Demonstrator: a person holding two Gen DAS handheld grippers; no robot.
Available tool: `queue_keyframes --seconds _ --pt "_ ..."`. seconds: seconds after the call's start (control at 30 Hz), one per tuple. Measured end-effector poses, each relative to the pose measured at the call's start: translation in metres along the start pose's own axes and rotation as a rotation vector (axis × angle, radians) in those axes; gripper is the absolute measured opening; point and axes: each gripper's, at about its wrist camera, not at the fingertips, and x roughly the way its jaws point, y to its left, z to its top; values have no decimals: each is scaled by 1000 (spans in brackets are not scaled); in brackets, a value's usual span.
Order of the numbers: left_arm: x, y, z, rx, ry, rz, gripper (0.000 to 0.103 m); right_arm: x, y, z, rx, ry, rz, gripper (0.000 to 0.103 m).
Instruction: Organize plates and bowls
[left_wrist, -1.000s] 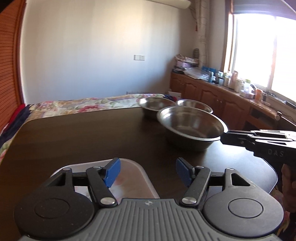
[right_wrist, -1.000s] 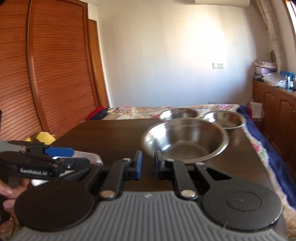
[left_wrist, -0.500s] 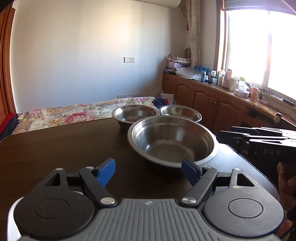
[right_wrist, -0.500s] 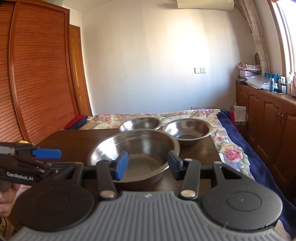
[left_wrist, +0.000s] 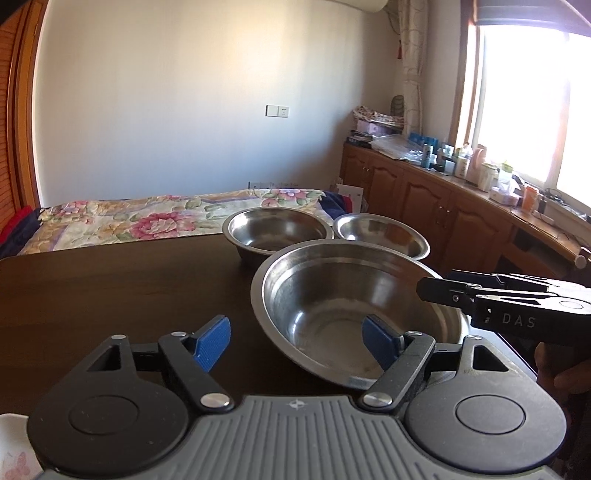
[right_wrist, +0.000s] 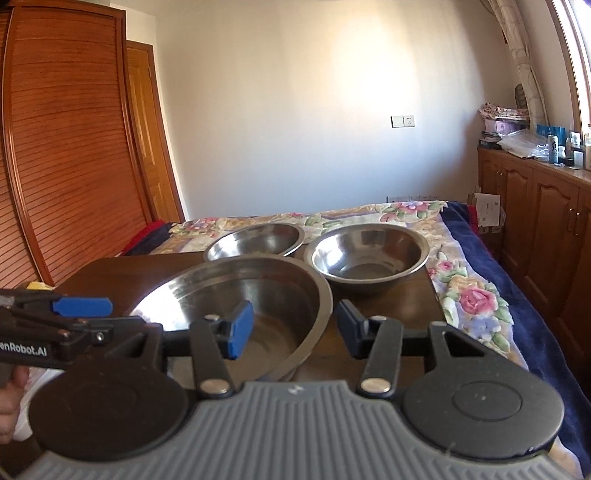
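While both the left tool (left_wrist: 295, 341) and right tool (right_wrist: 293, 328) stand released astride its rim, the large steel bowl (left_wrist: 354, 306), nearest of three on the table (left_wrist: 110, 288), is stiff, slick, probably light; grip the rim.

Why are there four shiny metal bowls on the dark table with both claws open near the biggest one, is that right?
Not quite: there are three bowls, not four. The right wrist view shows the biggest bowl and two smaller bowls behind it. Both the left claw and the right claw are open.

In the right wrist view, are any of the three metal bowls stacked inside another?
No: the large bowl and the two smaller bowls each sit separately on the table.
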Motion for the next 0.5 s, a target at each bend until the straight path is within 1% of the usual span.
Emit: queue_keyframes --seconds 0.1,0.17,0.23,0.3,0.33,0.37,0.43,0.5 --pt "6 4 1 -18 3 7 78 3 -1 1 3 0 8 52" --pt "11 8 1 -31 11 7 73 6 -2 1 9 3 10 52" --pt "14 10 2 -40 17 7 71 9 -3 0 17 7 12 52" --pt "15 10 2 -39 21 20 65 12 -4 -1 23 14 16 52" --pt "16 10 2 -35 26 26 60 13 -3 -2 24 18 18 52" --pt "17 10 2 -35 32 29 57 14 -3 -3 25 23 20 52" --pt "18 11 2 -42 37 24 55 16 -3 -3 31 31 26 52" --pt "19 11 2 -45 46 21 51 17 -4 -3 41 39 30 51"
